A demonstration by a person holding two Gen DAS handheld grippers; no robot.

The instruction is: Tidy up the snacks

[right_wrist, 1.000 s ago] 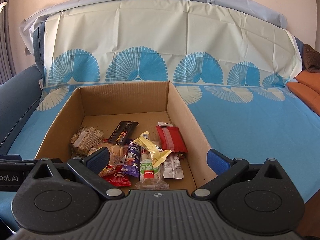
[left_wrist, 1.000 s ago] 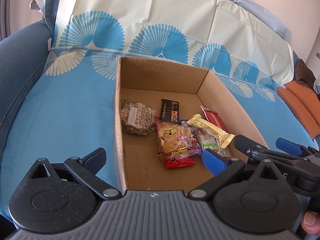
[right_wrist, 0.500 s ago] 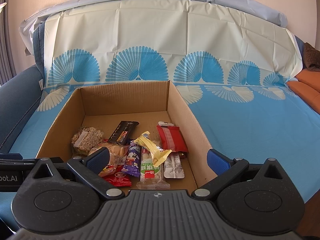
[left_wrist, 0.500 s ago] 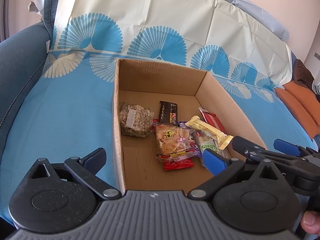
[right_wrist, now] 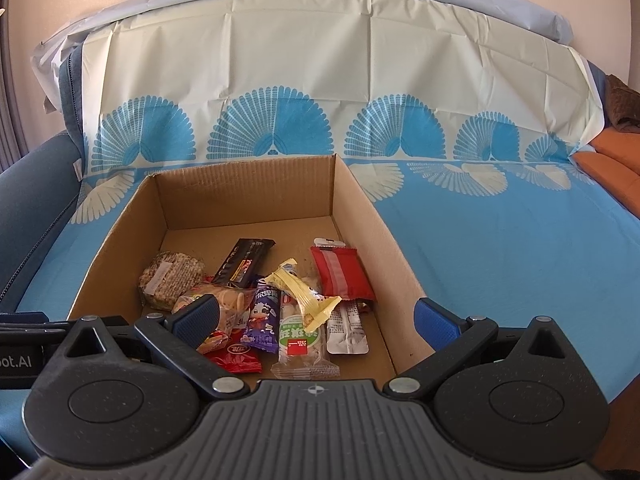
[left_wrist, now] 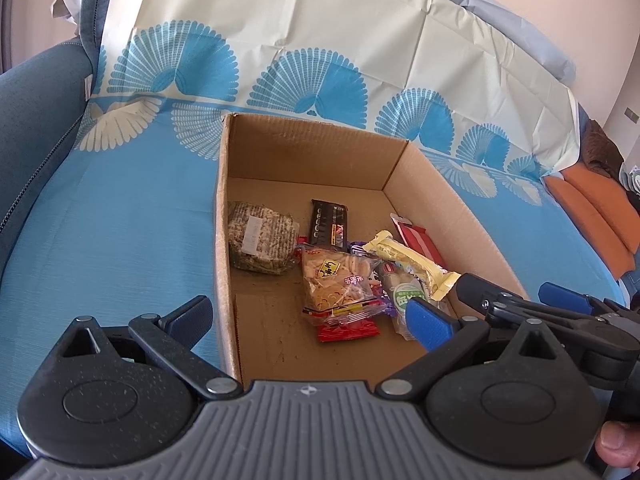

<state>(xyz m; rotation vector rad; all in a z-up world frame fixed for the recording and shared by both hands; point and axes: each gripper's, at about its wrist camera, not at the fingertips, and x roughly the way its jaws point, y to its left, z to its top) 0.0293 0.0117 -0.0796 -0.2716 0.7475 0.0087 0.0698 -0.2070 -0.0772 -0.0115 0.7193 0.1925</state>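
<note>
Both my tongs, left [left_wrist: 308, 318] and right [right_wrist: 316, 322], gape wide and empty over the box [right_wrist: 372, 216], snacks [right_wrist: 280, 300] heaped just ahead; overlapping slippery wrappers risk a double pick or slip.

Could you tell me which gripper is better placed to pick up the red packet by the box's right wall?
Right, probably. The right gripper hangs open at the cardboard box with the red packet just ahead of it. The left gripper straddles the left wall, farther off.
</note>
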